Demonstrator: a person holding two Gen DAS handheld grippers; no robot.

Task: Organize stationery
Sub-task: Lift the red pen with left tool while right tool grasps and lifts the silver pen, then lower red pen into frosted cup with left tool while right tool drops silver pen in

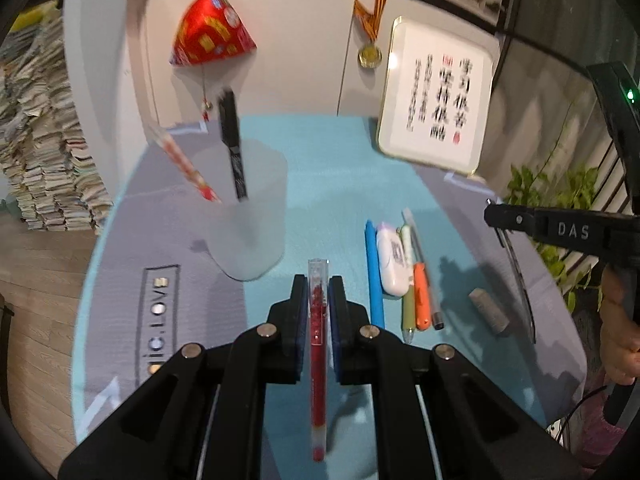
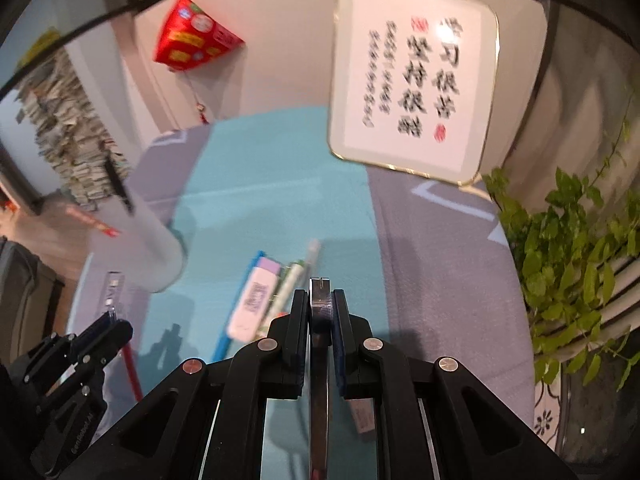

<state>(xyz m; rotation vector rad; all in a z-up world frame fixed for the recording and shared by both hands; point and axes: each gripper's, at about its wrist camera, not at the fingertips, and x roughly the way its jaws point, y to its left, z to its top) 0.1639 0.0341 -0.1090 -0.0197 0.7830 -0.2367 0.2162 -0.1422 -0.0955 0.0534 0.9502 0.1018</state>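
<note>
My left gripper (image 1: 318, 286) is shut on a red gel pen (image 1: 318, 344) and holds it above the mat, just short of a frosted pen cup (image 1: 250, 216). The cup holds a black marker (image 1: 234, 148) and a red patterned pen (image 1: 184, 164). My right gripper (image 2: 321, 300) is shut on a dark, slim pen (image 2: 320, 380); it also shows in the left wrist view (image 1: 520, 280), hanging point down. On the mat lie a blue pen (image 1: 374, 272), a white correction tape (image 1: 394, 260), a green pen (image 1: 408, 280), an orange pen (image 1: 422, 292) and a grey eraser (image 1: 490, 310).
A blue and grey mat (image 1: 340, 168) covers the table. A framed calligraphy sign (image 1: 438, 100) leans at the back right. A green plant (image 2: 580, 260) stands at the right edge. A red ornament (image 1: 212, 32) and a medal (image 1: 370, 56) hang on the wall. Stacked books (image 1: 44, 152) are left.
</note>
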